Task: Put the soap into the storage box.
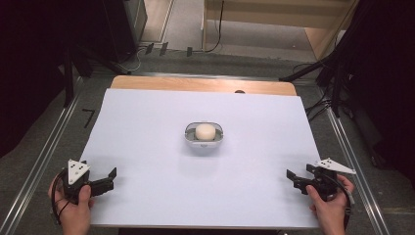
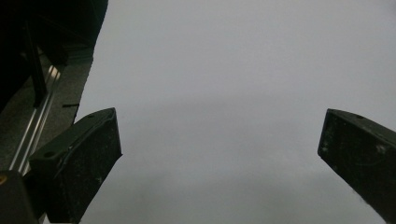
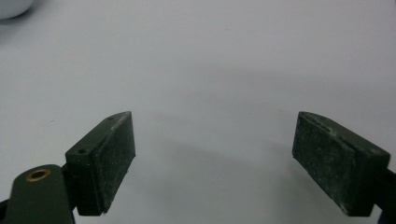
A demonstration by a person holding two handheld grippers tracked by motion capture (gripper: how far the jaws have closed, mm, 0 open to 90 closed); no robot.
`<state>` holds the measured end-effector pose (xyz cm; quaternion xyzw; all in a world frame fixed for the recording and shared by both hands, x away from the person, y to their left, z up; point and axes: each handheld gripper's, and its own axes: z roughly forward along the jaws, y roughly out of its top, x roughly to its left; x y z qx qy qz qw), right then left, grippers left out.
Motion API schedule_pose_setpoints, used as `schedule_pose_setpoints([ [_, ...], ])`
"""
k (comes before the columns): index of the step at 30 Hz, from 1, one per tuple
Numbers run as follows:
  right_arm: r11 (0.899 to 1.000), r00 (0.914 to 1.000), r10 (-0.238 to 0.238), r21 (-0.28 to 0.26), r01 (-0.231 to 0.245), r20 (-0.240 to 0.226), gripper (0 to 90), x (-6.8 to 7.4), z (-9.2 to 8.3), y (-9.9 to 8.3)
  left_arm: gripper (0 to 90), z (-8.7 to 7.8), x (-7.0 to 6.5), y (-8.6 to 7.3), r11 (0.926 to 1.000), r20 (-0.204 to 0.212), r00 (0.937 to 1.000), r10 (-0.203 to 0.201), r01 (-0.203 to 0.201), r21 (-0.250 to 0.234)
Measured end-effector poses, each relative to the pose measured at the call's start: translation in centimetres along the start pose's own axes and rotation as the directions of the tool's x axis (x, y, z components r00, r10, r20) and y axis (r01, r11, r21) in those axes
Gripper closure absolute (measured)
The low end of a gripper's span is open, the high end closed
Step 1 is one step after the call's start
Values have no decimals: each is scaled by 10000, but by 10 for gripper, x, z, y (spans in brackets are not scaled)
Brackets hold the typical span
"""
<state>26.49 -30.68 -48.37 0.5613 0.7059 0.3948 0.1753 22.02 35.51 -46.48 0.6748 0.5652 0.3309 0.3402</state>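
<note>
Sitting in the middle of the white counter [image 1: 147,147], the small grey bowl [image 1: 204,138] holds a pale round ball [image 1: 205,131]. Both the left gripper [image 1: 108,177] and the right gripper [image 1: 292,178] wait near the front corners, jaws spread wide and empty. I judge nothing is started; all the handling is left.
</note>
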Motion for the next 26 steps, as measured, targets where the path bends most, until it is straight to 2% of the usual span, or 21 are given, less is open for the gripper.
schedule_pose_setpoints([
  [4, 9998, 9998, 91, -154, -94, -188, 139, -3, -2, -2, 0, 0, 0, 0, 10000, -5, 10000, 2, -2, 6],
  [10, 9999, 9999, -152, 77, 151, 55, 138, 2, 1, -3, 0, 0, 0, 0, 10000, 25, 10000, 0, 0, 2],
  [14, 9999, 9999, 128, 5, -128, -66, 138, -1, 2, -2, 0, 0, 0, 0, 10000, 39, 10000, 13, -13, 9],
  [26, 9999, 9998, 161, 47, -161, -83, 137, -1, 5, -1, 0, 1, 0, 1, 9999, 47, 10000, 84, -85, 131],
])
